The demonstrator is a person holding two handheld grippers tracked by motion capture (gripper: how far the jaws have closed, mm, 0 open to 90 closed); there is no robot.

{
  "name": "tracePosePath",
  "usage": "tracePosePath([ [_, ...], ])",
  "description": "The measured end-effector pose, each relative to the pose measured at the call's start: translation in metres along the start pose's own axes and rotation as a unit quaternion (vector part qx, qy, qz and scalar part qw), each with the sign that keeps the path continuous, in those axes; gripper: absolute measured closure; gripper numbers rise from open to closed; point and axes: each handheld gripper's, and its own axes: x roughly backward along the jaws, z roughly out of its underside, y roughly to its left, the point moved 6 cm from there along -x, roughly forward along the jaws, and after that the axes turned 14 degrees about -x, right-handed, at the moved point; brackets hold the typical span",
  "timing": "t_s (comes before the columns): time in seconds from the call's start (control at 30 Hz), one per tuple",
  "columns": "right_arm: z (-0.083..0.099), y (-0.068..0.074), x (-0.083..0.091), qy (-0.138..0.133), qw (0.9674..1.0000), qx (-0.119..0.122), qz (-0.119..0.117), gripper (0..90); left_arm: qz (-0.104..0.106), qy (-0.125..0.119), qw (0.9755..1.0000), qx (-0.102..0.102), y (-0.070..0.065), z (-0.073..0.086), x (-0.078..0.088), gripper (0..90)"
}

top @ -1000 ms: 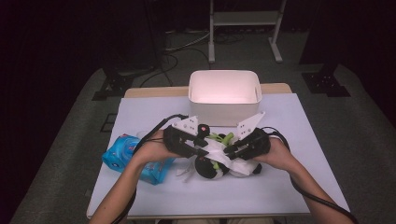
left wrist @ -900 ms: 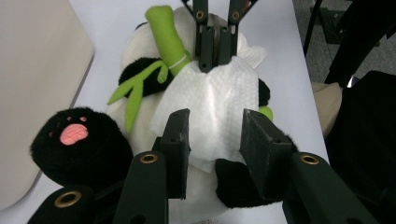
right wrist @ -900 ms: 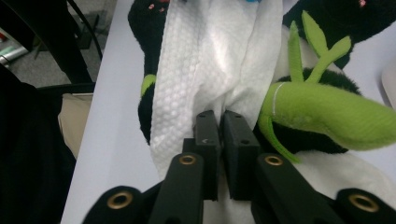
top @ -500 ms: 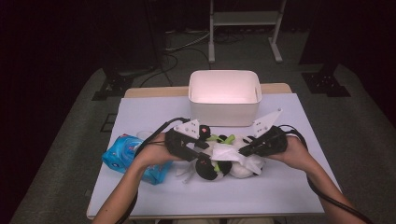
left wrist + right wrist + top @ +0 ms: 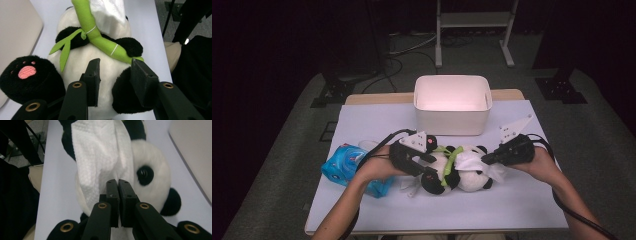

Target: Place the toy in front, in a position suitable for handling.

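A black-and-white panda plush point(image 5: 462, 175) lies on its back on the white table, hugging a green bamboo stalk point(image 5: 100, 40). A white tissue point(image 5: 472, 161) is draped over its face. My left gripper point(image 5: 429, 167) straddles the panda's belly point(image 5: 75, 52) and black leg. Its jaws have just been opening slightly, though the pads still press into the fur. In the left gripper view the left gripper point(image 5: 115, 75) has plush between its jaws. My right gripper point(image 5: 486, 160) is at the panda's head, shut on the tissue's edge. In the right gripper view the right gripper point(image 5: 118, 183) pinches the tissue point(image 5: 97, 152) beside the panda's eye point(image 5: 145, 173).
A white empty bin point(image 5: 452, 120) stands just behind the panda. A blue wipes pack point(image 5: 344, 165) lies under the left wrist. The table top point(image 5: 522, 205) ends close in front; dark floor and stands surround it.
The right gripper has shifted to the right, away from the panda's middle, drawing the tissue along over the head. The left hand and the panda have stayed put.
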Motion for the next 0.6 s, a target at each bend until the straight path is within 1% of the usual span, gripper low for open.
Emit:
tracePosePath([
  [0.03, 0.0, 0.0, 0.0, 0.0, 1.0, 0.0, 0.0, 86.4, 0.001, 0.0, 1.0, -0.002, -0.001, 0.0, 0.0, 59.6],
  [0.07, -0.009, 0.003, -0.004, 0.002, 0.9999, 0.013, -0.006, 86.3, 0.0, -0.001, 1.0, 0.0, -0.002, 0.001, -0.001, 59.0],
  [0.1, -0.009, 0.003, -0.004, 0.002, 0.9999, 0.013, -0.006, 86.3, 0.001, 0.002, 1.0, -0.002, -0.002, 0.001, -0.001, 59.0],
  [0.13, -0.018, 0.007, -0.009, 0.003, 0.9997, 0.02, -0.013, 86.3, 0.001, 0.003, 1.0, -0.004, -0.002, 0.002, -0.002, 59.0],
  [0.2, -0.021, 0.008, -0.011, 0.001, 0.9997, 0.02, -0.017, 86.3, 0.001, 0.003, 1.0, -0.004, -0.004, 0.002, -0.002, 59.0],
  [0.27, -0.028, 0.011, -0.015, 0.004, 0.9993, 0.032, -0.021, 86.2, 0.002, 0.001, 1.0, -0.002, -0.007, 0.003, -0.003, 59.0],
  [0.33, -0.029, 0.011, -0.015, 0.006, 0.9992, 0.033, -0.02, 86.3, 0.001, -0.001, 1.0, -0.001, -0.007, 0.003, -0.003, 59.0],
  [0.47, -0.022, 0.008, -0.011, 0.006, 0.9994, 0.028, -0.018, 86.2, 0.002, 0.001, 1.0, -0.003, -0.008, 0.003, -0.004, 58.7],
  [0.6, -0.008, 0.002, -0.006, 0.007, 0.9998, 0.013, -0.014, 86.2, -0.001, 0.002, 1.0, -0.002, -0.008, 0.003, -0.003, 58.1],
])
